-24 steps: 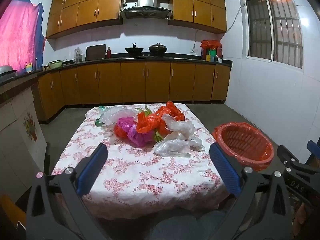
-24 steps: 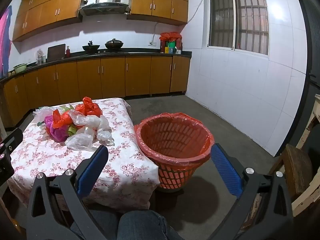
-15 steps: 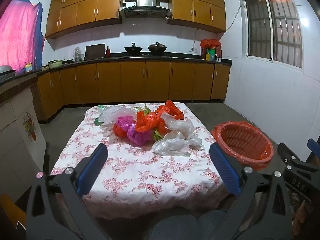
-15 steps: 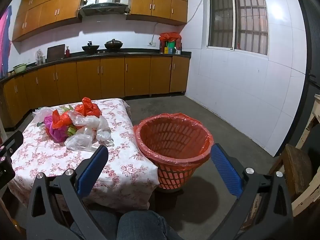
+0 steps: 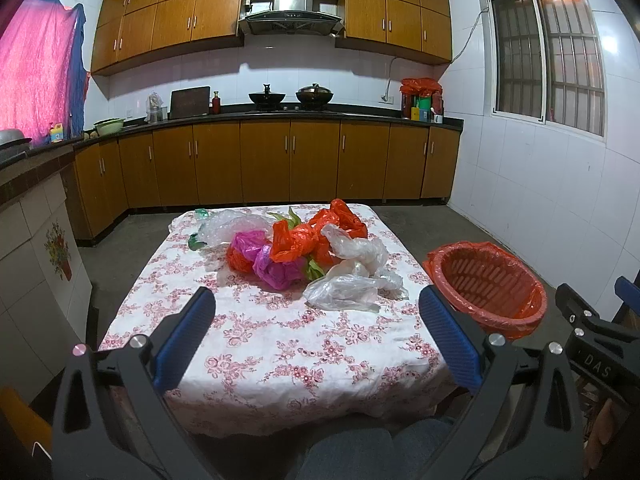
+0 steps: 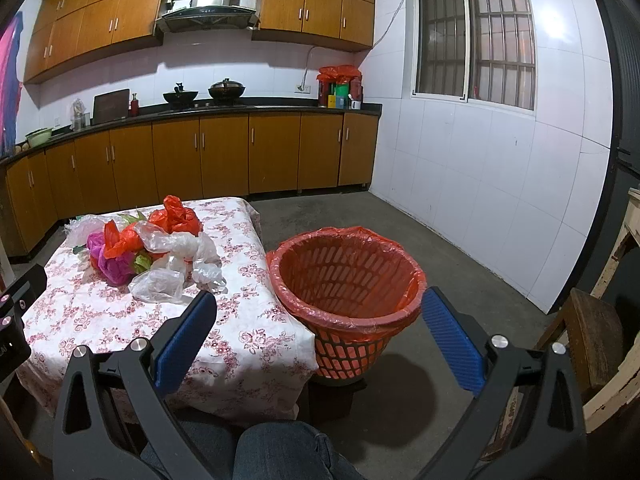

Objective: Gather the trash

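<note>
A heap of crumpled plastic bags (image 5: 304, 248) lies on the far half of the desk (image 5: 280, 344), which wears a white cloth printed with red flowers. The heap mixes orange-red, magenta, green and clear pieces. A clear bag (image 5: 344, 292) sits at its near right edge, closest to the hand-held grippers, with another clear bag (image 5: 356, 246) just behind it and touching it. A magenta bag (image 5: 276, 268) lies at the near middle of the heap, an orange bag (image 5: 340, 216) at the far side, and a bubbly clear sheet (image 5: 228, 226) at the far left.

Beside the right edge of the desk stands an orange basket (image 6: 348, 300) on the concrete floor (image 6: 460, 264), lined with an orange plastic bag folded over its rim. In the right wrist view its rim sits just against the hanging cloth.

The left hand-held gripper (image 5: 316, 332) hangs above the near part of the desk, its blue-padded jaws spread wide with nothing between them, well short of the heap. The right hand-held gripper (image 6: 320, 328) is likewise released and empty, its jaws framing the basket and the desk's corner from the near side. The person's jeans-clad knee (image 6: 280, 452) shows below it.

Behind the desk runs a counter (image 5: 280, 114) of wooden cabinets with two pots on a stove, and a barred window (image 6: 476, 36) is set in the white tiled wall.
</note>
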Demonstrator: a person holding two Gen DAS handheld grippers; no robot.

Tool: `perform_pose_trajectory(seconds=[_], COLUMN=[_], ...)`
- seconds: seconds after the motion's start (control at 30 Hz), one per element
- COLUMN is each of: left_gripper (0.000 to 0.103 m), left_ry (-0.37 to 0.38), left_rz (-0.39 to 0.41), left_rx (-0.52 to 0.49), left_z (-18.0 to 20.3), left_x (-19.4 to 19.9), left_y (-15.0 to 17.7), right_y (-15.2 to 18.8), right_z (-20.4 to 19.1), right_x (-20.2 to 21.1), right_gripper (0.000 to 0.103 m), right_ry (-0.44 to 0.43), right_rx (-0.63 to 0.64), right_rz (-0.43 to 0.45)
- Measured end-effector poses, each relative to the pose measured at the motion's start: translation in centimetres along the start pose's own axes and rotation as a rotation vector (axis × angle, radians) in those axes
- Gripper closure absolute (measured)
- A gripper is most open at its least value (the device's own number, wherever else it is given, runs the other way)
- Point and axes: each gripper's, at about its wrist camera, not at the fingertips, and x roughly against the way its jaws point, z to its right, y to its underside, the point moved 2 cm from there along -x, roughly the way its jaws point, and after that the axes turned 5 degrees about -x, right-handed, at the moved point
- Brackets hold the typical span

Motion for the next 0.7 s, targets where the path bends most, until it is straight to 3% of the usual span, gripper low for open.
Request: perform_pose_trajectory(seconds=[0.7], left_gripper=[0.004], left_ry=[0.002], left_rz=[-0.008], left_rx=[0.004], left_z=[-0.08], left_x=[-0.14], left_y=[0.46], right_y=[0.05], right_z=[0.01], right_x=[0.00], right_gripper=[0.002], right_ry=[0.000], right_rx=[0.001], right_rz=[0.000])
